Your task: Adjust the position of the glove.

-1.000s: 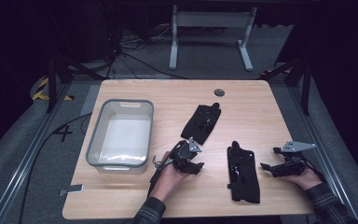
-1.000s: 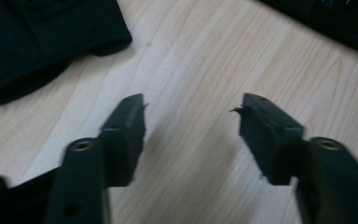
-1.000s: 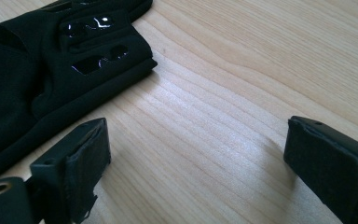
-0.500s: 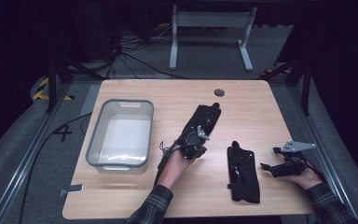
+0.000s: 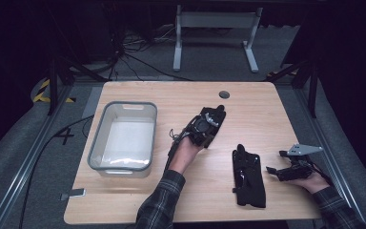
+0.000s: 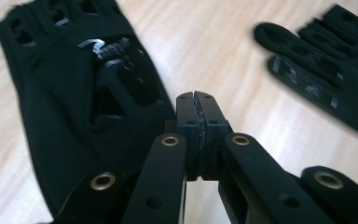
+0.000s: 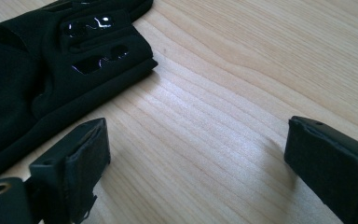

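From above, both gloves lie on the counter (image 5: 267, 109). The far glove (image 5: 215, 116) is near the middle. The near glove (image 5: 249, 179) is close to the front edge. The bin (image 5: 96, 138) by the left edge has no glove in it. I think the gloves are meant to go in there, so nearly all the job is left. My left claw (image 5: 205, 126) is on the far glove, and my right claw (image 5: 272, 171) waits near the right edge.

My left claw's (image 6: 196, 100) own view shows more: it is pressed together at the far glove's (image 6: 74, 93) edge. I cannot tell if cloth is caught. The near glove (image 6: 335, 70) lies off to the side.

My right claw (image 7: 196, 149) is spread wide over bare wood, next to the near glove (image 7: 28, 84).
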`<state>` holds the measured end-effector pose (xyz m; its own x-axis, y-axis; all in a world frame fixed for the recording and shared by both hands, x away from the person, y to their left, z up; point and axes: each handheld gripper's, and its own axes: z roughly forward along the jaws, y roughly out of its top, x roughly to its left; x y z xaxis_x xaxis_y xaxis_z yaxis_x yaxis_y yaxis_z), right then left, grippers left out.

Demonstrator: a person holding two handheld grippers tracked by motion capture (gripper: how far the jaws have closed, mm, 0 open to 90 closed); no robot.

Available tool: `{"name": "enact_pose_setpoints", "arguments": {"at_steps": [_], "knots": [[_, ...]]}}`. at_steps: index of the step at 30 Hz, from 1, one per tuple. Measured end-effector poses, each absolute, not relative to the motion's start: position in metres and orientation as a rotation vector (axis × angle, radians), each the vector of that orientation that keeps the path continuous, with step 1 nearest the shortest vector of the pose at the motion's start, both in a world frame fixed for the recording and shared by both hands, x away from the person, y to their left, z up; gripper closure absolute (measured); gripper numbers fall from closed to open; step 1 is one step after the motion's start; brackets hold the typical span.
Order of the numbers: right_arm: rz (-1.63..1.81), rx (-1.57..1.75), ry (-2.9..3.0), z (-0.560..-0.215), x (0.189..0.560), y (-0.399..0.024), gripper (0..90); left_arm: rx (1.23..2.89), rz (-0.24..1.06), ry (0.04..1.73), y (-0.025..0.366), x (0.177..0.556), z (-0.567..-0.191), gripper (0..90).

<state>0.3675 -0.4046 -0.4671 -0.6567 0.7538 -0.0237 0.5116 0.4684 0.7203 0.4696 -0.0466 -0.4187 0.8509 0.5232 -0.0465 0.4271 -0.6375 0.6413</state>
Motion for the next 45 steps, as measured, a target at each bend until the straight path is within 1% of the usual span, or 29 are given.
{"name": "enact_pose_setpoints", "arguments": {"at_steps": [10, 19, 21, 32, 45], "knots": [[0.999, 1.068, 2.383, -0.467, 0.368, -0.405, 7.3, 2.346, 0.218, 0.712, -0.054, 0.5, -0.425, 89.8], [0.999, 1.066, 2.385, -0.467, 0.368, -0.405, 7.3, 2.365, 0.187, 0.732, -0.063, 0.513, -0.442, 89.8], [0.999, 1.066, 2.385, -0.467, 0.368, -0.405, 7.3, 2.36, 0.165, 0.736, -0.063, 0.515, -0.449, 89.8], [0.999, 1.065, 2.386, -0.467, 0.368, -0.405, 7.3, 2.341, 0.137, 0.758, -0.057, 0.506, -0.45, 89.9], [0.999, 1.065, 2.385, -0.467, 0.368, -0.405, 7.3, 2.339, 0.121, 0.745, -0.048, 0.474, -0.451, 90.0]]}}
